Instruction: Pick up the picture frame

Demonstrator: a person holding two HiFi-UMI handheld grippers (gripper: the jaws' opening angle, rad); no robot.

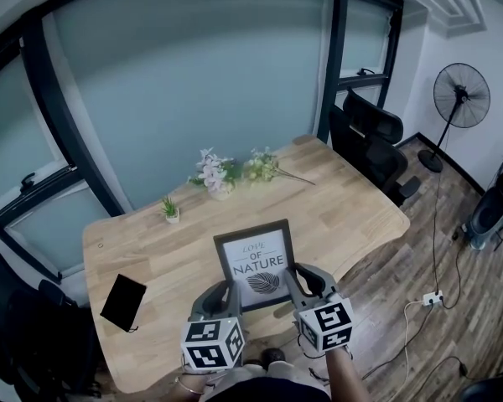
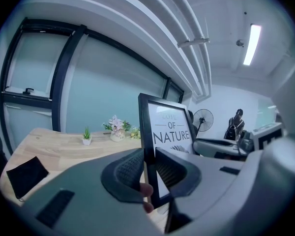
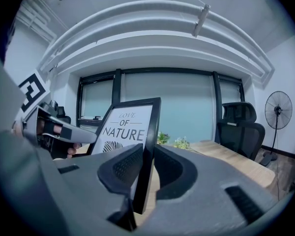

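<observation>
We note the picture frame point(image 1: 256, 264) held upright just above the near edge of the tabletop point(image 1: 352, 208), long axis vertical, left tongs point(image 1: 225, 289) clamped on its lower left side and right tongs point(image 1: 295, 273) on its lower right

"LOVE OF NATURE" on the picture frame point(image 1: 256, 264)

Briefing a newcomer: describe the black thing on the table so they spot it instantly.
Find the wooden table by the window, then its left end. A flat black pouch lies there, the only dark thing lying flat; the potted plant stands farther back.
</observation>
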